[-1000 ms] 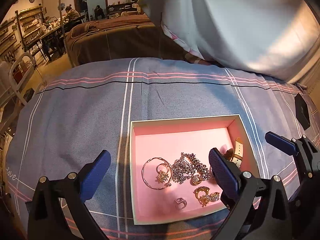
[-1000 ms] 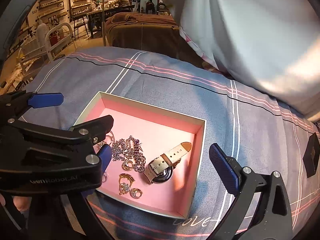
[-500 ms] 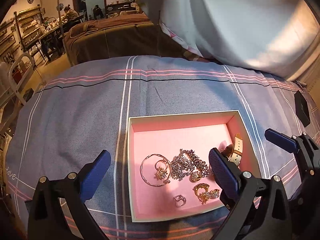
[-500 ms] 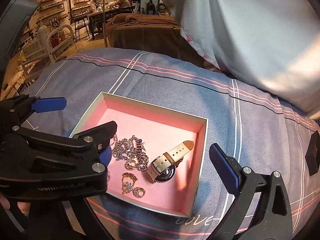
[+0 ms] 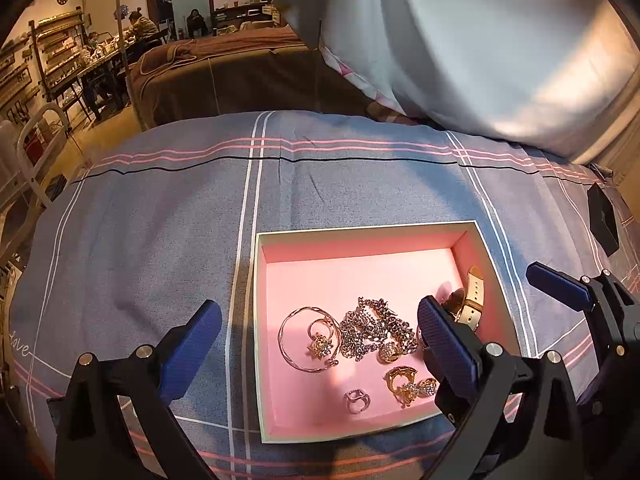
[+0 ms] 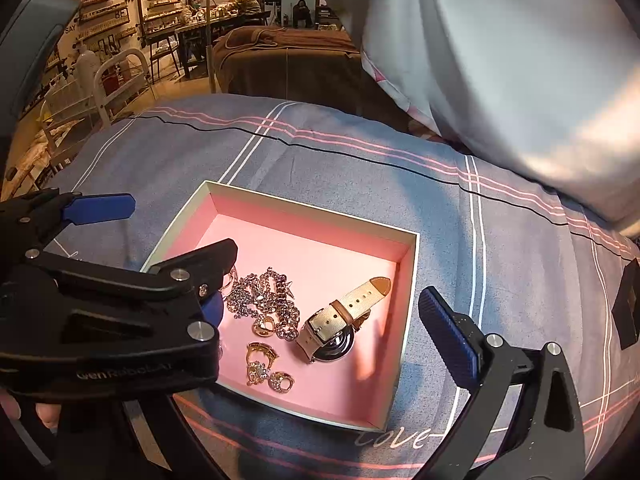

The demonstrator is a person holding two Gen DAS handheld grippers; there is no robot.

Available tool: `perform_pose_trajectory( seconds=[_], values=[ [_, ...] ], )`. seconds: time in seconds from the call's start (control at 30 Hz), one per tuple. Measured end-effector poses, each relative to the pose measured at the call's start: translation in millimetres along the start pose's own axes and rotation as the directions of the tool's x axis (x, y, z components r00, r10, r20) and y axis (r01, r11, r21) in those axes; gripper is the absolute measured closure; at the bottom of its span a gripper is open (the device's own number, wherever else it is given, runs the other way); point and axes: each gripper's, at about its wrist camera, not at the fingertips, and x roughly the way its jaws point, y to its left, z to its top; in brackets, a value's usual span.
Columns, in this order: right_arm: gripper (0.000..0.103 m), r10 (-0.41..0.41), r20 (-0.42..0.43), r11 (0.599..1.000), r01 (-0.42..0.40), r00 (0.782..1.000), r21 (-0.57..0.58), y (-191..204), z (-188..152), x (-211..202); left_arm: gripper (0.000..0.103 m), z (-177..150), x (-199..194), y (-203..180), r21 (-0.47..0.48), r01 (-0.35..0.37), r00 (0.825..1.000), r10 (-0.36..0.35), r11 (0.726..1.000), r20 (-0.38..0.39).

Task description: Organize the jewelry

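Since every piece in sight lies loose in the pink-lined box [image 5: 362, 236] on the bed [image 5: 160, 220], the gathering looks done, while the sorting seems not yet begun: nothing is separated. Both grippers hang empty with jaws spread wide. Between the jaws of the left gripper [image 5: 320, 350] sit a thin bangle [image 5: 285, 340], a tangled silver chain [image 5: 372, 330] and a small ring [image 5: 357, 401]; gold earrings [image 5: 404, 386] lie just beside its right jaw, which hides part of the watch [image 5: 472, 300]. Between the jaws of the right gripper [image 6: 332, 320] the watch [image 6: 340, 320] shows whole, strap [image 6: 360, 294] angled away, touching the chain [image 6: 264, 296] on its left. The left gripper [image 6: 120, 312] covers the box's near-left corner in that view, so reaching the bangle from the right would likely foul it. A black box [image 5: 602, 220] rests well apart beyond the right jaw, and a pale pillow [image 5: 480, 48] rises ahead; neither blocks anything. The chain, knotted round an earring [image 6: 265, 327], will probably drag neighbours when lifted
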Motion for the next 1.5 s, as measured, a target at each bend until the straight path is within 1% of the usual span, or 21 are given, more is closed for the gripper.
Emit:
perform_pose_trajectory(
  seconds=[0.13,0.2,0.23,0.27,0.33,0.47,0.63,0.7,0.77,0.83,0.87,0.93,0.97,1.03,1.13,1.27,1.5],
  values=[
    [0.006,0.002,0.004,1.0,-0.002,1.0,0.002,-1.1,-0.7,-1.1,0.006,1.1,-1.9,0.7,-0.011,-0.011,1.0,0.011,1.0,0.004],
    [0.006,0.004,0.005,1.0,-0.004,1.0,0.004,-2.0,-1.3,-1.7,0.006,0.9,-2.2,-1.4,0.009,0.018,1.0,-0.018,1.0,0.005],
    [0.006,0.004,0.005,1.0,-0.004,1.0,0.005,-2.3,-1.6,-1.8,0.006,0.4,-3.1,-3.0,0.02,0.021,1.0,-0.021,1.0,0.013],
    [0.006,0.003,0.005,1.0,-0.003,1.0,0.005,-2.6,-2.0,-1.8,0.006,0.3,-3.4,-4.1,0.019,0.0,1.0,0.0,1.0,0.015],
    [0.006,0.004,0.001,1.0,-0.004,1.0,0.009,-3.6,-2.7,-0.8,0.006,1.0,-1.5,-4.6,0.0,-0.037,0.999,0.037,0.999,-0.007],
    [0.006,0.001,-0.007,1.0,-0.001,1.0,0.007,-4.3,-4.6,0.2,0.007,3.0,-0.8,-5.4,-0.002,-0.029,1.0,0.029,1.0,0.002],
    [0.006,0.001,-0.005,1.0,-0.001,1.0,0.009,-3.9,-6.0,-0.3,0.006,4.4,1.4,-10.4,0.037,-0.075,0.997,0.074,0.996,0.026],
    [0.006,-0.001,-0.005,1.0,0.001,1.0,0.005,-3.1,-6.2,-0.2,0.006,4.2,2.4,-13.8,0.057,-0.064,0.998,0.063,0.996,0.024],
    [0.006,0.001,-0.007,1.0,-0.001,1.0,0.005,-2.5,-6.6,0.0,0.006,3.0,2.7,-17.0,0.064,-0.082,0.997,0.081,0.995,0.021],
    [0.006,0.003,-0.005,1.0,-0.003,1.0,0.007,-2.6,-7.1,-0.6,0.006,2.3,5.4,-15.9,0.036,-0.034,0.999,0.034,0.999,-0.009],
    [0.006,0.005,-0.006,1.0,-0.005,1.0,0.007,-2.3,-7.4,-0.7,0.006,2.4,5.9,-14.7,0.026,-0.038,0.999,0.039,0.999,-0.015],
    [0.006,0.004,-0.004,1.0,-0.004,1.0,0.006,-2.6,-6.8,-0.9,0.006,1.7,5.3,-15.6,0.031,-0.091,0.996,0.091,0.995,0.002],
    [0.006,0.006,-0.004,1.0,-0.006,1.0,0.006,-2.4,-6.9,-1.1,0.006,1.0,4.0,-16.1,0.041,-0.088,0.996,0.087,0.995,0.016],
    [0.006,0.004,-0.004,1.0,-0.004,1.0,0.003,-2.7,-7.2,-0.9,0.006,-0.2,3.4,-19.1,0.066,-0.079,0.997,0.078,0.995,0.018],
    [0.006,0.007,-0.005,1.0,-0.007,1.0,0.002,-2.2,-7.3,-0.3,0.006,-0.4,3.7,-21.0,0.073,-0.098,0.995,0.097,0.993,0.015],
    [0.006,0.008,-0.005,1.0,-0.008,1.0,0.002,-1.1,-7.7,0.5,0.006,-0.4,1.3,-24.3,0.092,-0.096,0.995,0.093,0.991,0.034],
    [0.006,0.004,-0.015,1.0,-0.004,1.0,-0.005,-0.2,-6.2,1.7,0.006,-0.1,3.8,-21.6,0.07,-0.089,0.996,0.087,0.994,0.019]
  ],
)
